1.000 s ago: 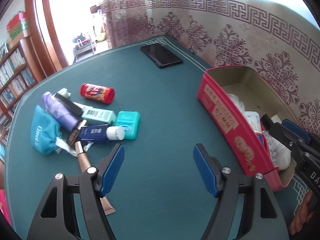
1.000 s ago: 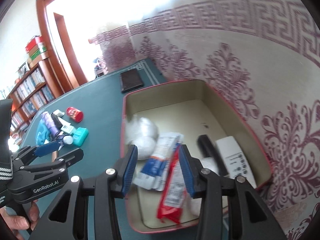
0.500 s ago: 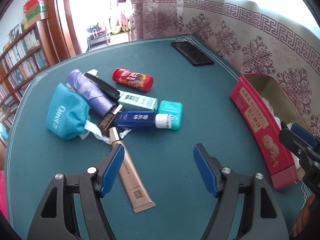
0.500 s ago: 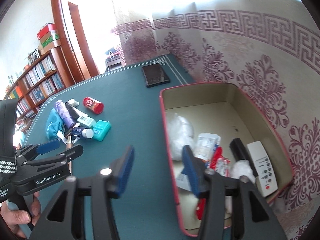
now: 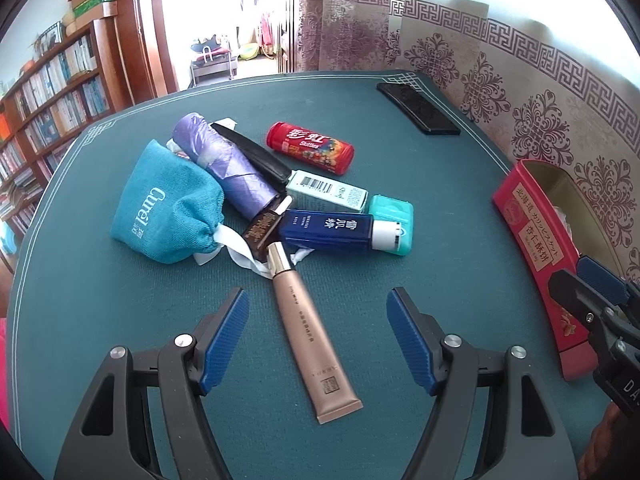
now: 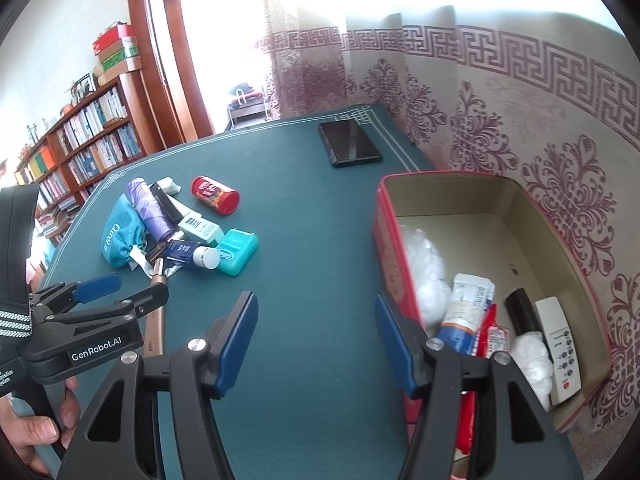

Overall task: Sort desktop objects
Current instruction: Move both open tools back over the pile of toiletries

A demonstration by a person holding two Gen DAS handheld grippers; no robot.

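A pile of small items lies on the green table: a rose-gold tube (image 5: 310,336), a blue bottle (image 5: 328,230), a teal box (image 5: 394,216), a red Skittles can (image 5: 310,148), a teal pouch (image 5: 168,208) and a purple roll (image 5: 224,164). My left gripper (image 5: 317,300) hovers open over the tube's middle, not touching it. The red tin (image 6: 390,240) at the right holds packets, white bags and a remote. My right gripper (image 6: 315,304) is open and holds nothing, over bare table just left of the tin's wall.
A black phone (image 6: 350,144) lies at the table's far corner near the patterned curtain (image 6: 520,120). A bookshelf (image 6: 80,136) and a doorway stand beyond the far left edge. A hand (image 6: 36,428) holds the left gripper's handle. Bare felt lies between the pile and the tin.
The left gripper swung left from beside the tin to the pile, so the tube now lies under its fingers. The right gripper's jaws widened and it drew left, off the tin's contents.
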